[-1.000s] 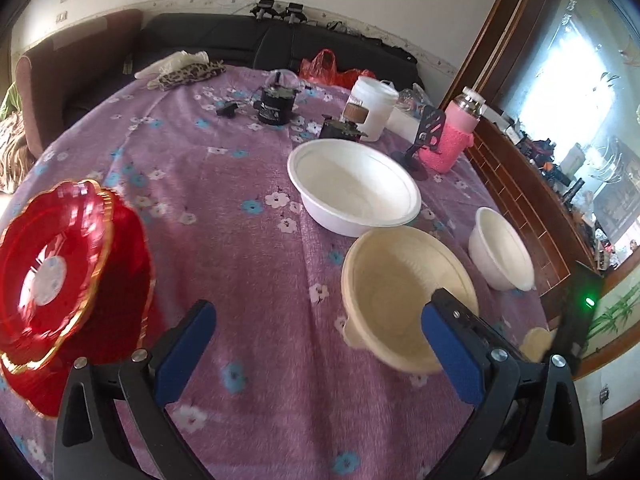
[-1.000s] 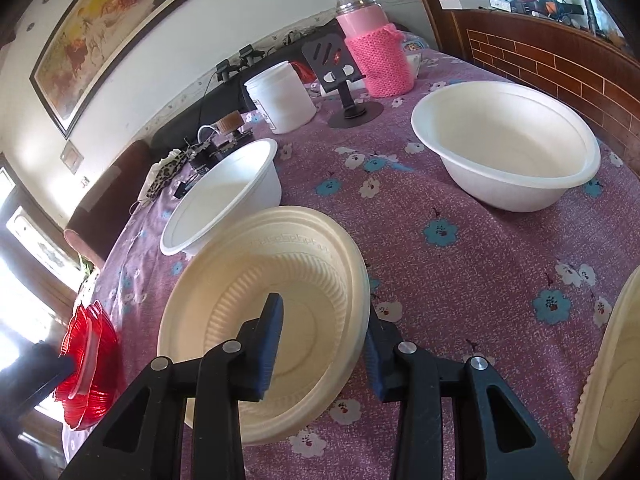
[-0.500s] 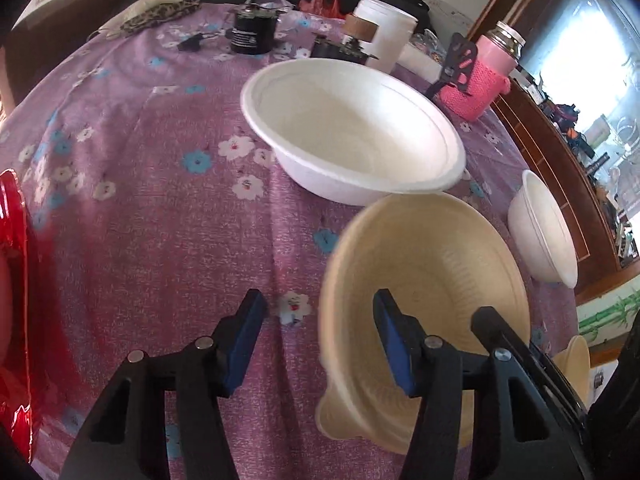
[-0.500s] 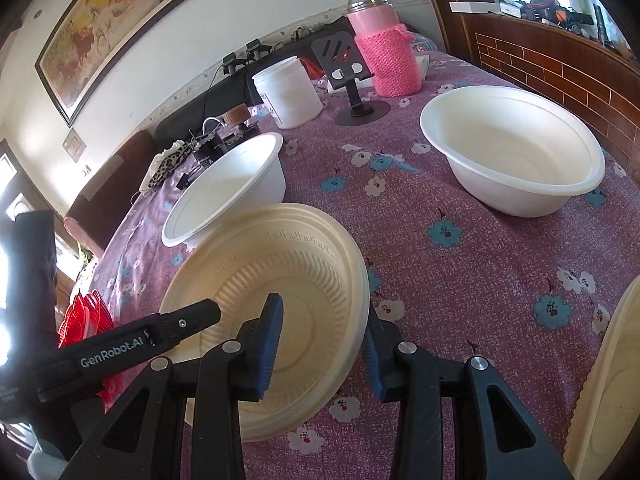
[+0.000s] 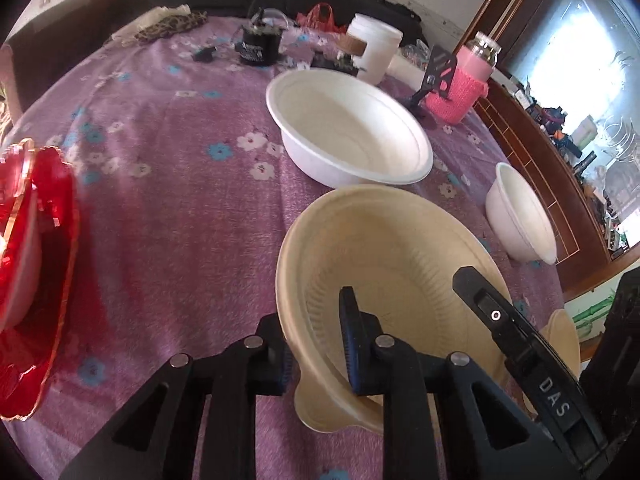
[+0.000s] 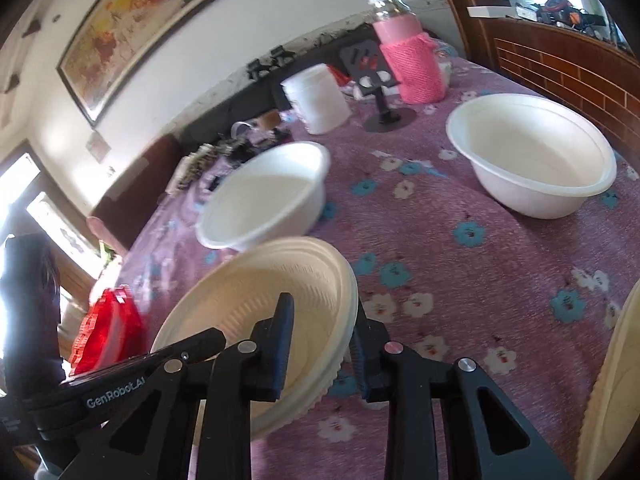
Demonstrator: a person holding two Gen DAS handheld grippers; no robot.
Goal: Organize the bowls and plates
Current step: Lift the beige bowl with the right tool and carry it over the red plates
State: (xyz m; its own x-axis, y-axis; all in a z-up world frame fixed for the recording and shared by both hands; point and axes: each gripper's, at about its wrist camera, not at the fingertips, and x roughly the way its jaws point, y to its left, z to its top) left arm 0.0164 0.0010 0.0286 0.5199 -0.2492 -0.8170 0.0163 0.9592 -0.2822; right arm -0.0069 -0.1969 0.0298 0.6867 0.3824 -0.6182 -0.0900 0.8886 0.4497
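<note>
left gripper [image 5: 316,350] fingers clamp ridged cream plate [image 5: 392,280] rim | right gripper [image 6: 320,344] fingers clamp opposite rim

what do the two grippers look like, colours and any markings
Both are black plastic, with triangular cut-outs in the finger arms, silver round bolts and dark blue ribbed pads. The left gripper appears in the right view with white "GenRobot.AI" lettering; the right gripper appears in the left view with "DAS" and a small white ring. No cables or sleeves show.

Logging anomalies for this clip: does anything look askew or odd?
Yes: the cream bowl hangs tilted off the cloth, pinched at opposite rims by the left gripper and right gripper. Nothing looks spilled or broken.
</note>
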